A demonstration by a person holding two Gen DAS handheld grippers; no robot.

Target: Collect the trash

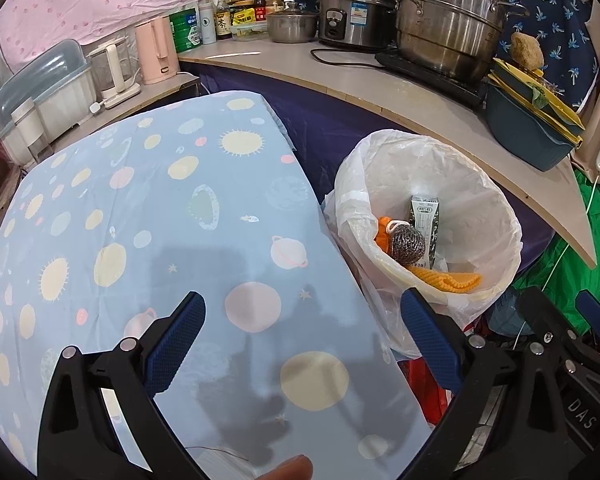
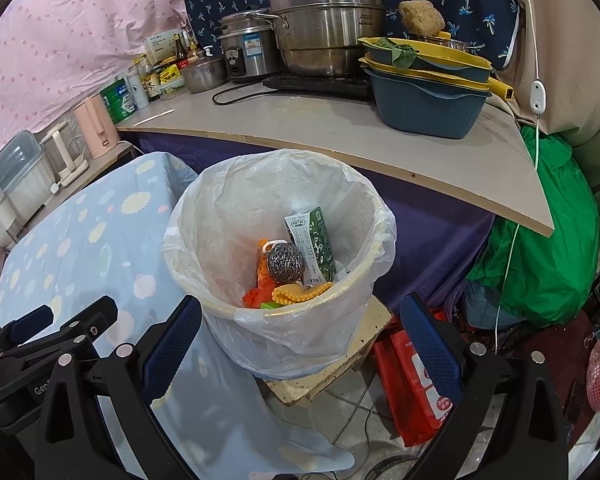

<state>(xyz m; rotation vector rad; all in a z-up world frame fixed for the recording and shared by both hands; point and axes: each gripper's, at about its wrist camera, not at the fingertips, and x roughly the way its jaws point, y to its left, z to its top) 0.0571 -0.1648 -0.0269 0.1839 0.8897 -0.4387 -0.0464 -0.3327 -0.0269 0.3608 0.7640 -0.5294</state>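
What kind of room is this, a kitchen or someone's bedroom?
Most likely a small home kitchen corner. A stacked stainless-steel steamer pot and a silver rice cooker stand on the pale countertop, and a white plastic-lined trash bin stands below.

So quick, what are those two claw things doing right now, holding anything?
Left gripper: open, holding nothing, above the patterned cloth.
Right gripper: open, holding nothing, pointed at the trash bin.

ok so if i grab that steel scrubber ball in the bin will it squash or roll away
The steel scrubber looks like springy wire mesh, so it would probably squash slightly and grip well. It seems light. Being round, it might roll, though the carton and yellow cloth around it should stop that.
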